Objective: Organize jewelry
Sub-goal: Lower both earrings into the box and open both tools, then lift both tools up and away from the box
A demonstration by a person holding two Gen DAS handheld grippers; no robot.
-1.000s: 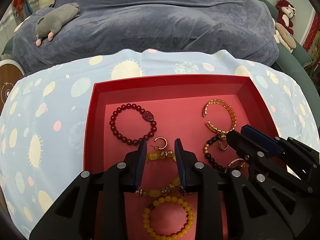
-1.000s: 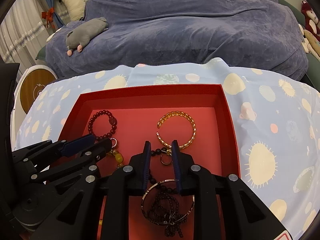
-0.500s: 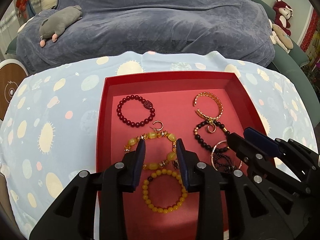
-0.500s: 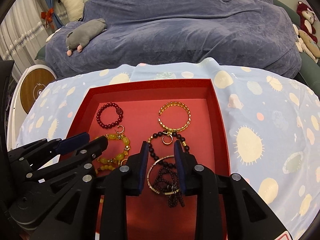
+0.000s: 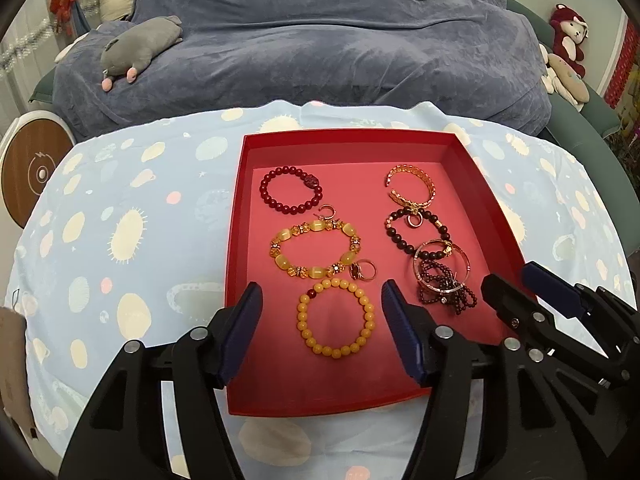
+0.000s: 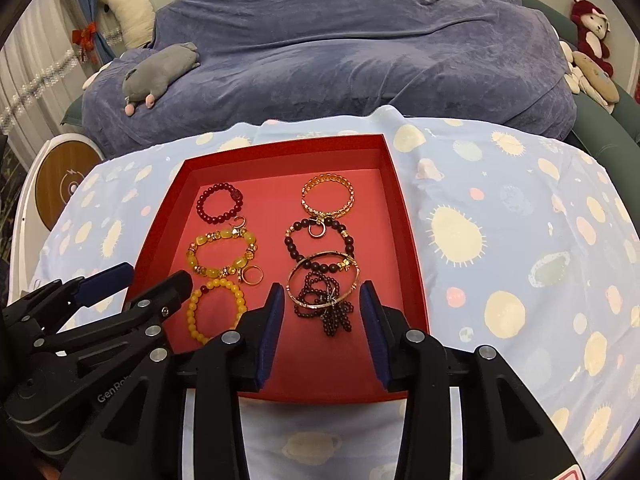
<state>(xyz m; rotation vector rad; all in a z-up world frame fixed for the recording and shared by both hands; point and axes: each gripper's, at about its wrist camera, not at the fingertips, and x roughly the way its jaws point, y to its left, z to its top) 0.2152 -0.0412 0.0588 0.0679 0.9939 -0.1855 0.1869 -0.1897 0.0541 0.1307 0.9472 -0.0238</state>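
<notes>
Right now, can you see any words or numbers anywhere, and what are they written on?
"GenRob", cut off after that by the arm in front, on the black body of the left gripper, seen in the right wrist view.
A small lightning-bolt sign, no letters, on the round wooden disc.
Nothing else carries readable text.

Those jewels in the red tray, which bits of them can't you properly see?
- Left wrist view: the dark garnet bead strand is tangled under the thin metal bangle; separate strands can't be counted.
- Right wrist view: the left gripper covers part of the plain yellow bead bracelet.
</notes>
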